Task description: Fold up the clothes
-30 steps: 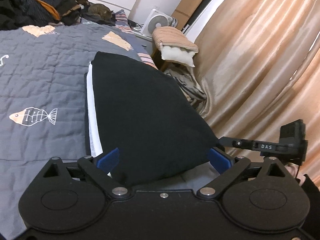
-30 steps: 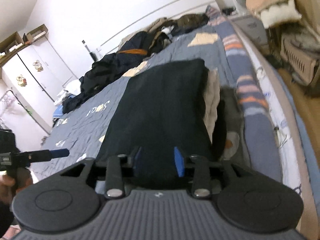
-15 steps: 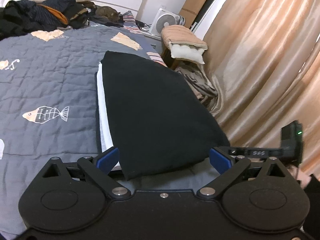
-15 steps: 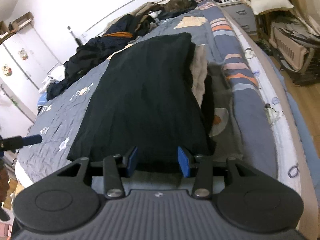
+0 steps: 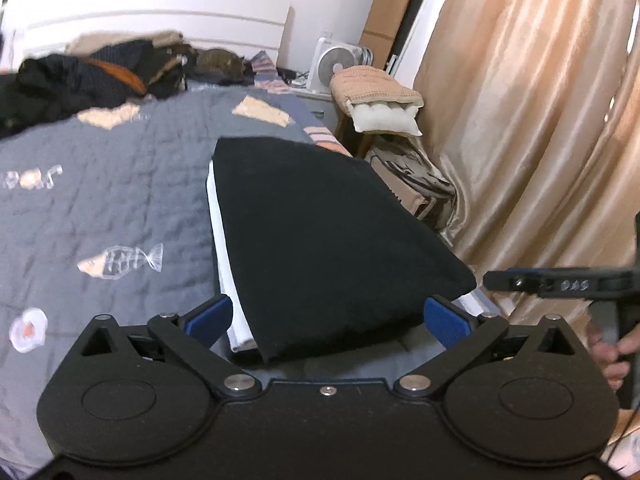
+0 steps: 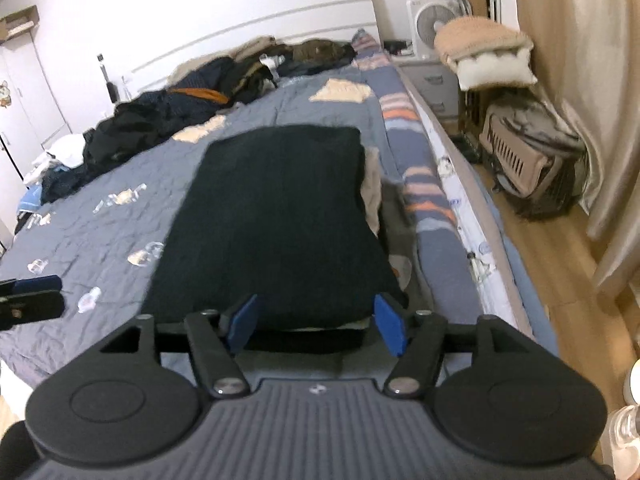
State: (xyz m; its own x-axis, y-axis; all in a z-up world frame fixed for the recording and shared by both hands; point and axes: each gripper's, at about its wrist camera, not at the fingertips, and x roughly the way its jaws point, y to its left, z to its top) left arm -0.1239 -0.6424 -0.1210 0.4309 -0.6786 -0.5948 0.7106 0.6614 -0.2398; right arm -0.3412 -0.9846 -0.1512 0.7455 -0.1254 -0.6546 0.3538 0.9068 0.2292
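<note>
Folded black garment [image 5: 320, 240] squared on stack at bed [image 5: 100, 200] right edge, so left gripper [image 5: 326, 316] spread wide, right gripper [image 6: 316, 322] just opened, both holding nothing.

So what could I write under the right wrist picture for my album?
Open right tool hovers over a folded black garment on the bed.

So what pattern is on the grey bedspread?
The bedspread is quilted grey with fish-skeleton and fried-egg prints; the left wrist view shows it best.
</note>
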